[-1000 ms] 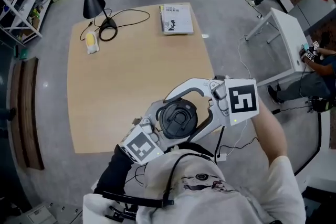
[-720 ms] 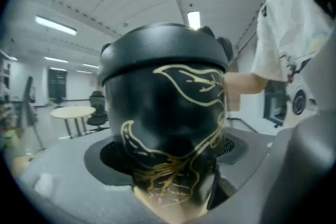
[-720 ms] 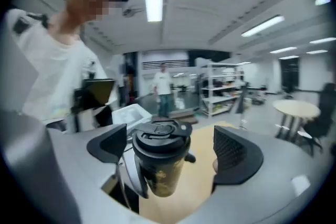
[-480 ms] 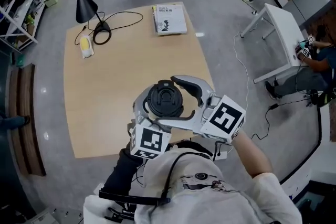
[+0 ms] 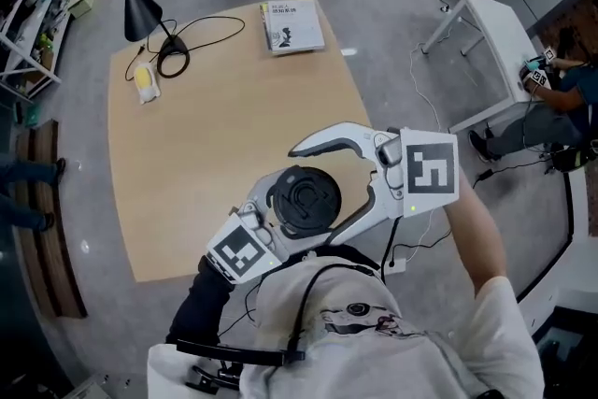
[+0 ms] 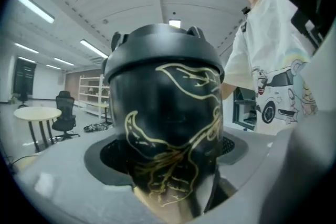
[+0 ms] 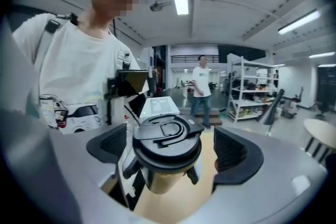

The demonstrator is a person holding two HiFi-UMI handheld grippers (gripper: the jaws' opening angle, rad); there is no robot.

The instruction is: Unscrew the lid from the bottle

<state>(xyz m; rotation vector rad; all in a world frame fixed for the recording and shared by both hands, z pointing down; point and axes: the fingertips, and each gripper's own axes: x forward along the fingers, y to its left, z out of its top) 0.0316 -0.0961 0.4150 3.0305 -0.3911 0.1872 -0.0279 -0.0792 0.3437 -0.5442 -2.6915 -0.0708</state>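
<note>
A black bottle (image 6: 168, 128) with gold line drawings stands upright between my left gripper's (image 6: 168, 176) jaws, which are shut on its body. Its black lid (image 5: 304, 199) with a folding handle faces up at the head view, held in front of the person's chest over the table's near edge. My right gripper (image 7: 169, 150) reaches round the lid (image 7: 167, 139) from the right. Its jaws are opening, and the pads (image 7: 233, 150) stand clear of the lid on both sides. The left gripper's marker cube (image 5: 238, 254) shows lower left of the bottle.
On the wooden table (image 5: 215, 126) lie a booklet (image 5: 291, 25) at the far edge, a black lamp (image 5: 140, 9) with a coiled cable and a yellow thing (image 5: 145, 79) at far left. A white table (image 5: 495, 23) and a seated person (image 5: 570, 98) are to the right.
The right gripper swung down round the lid's right side, then came back up to the lid with its jaws spread wider. The left gripper and bottle shifted only slightly.
</note>
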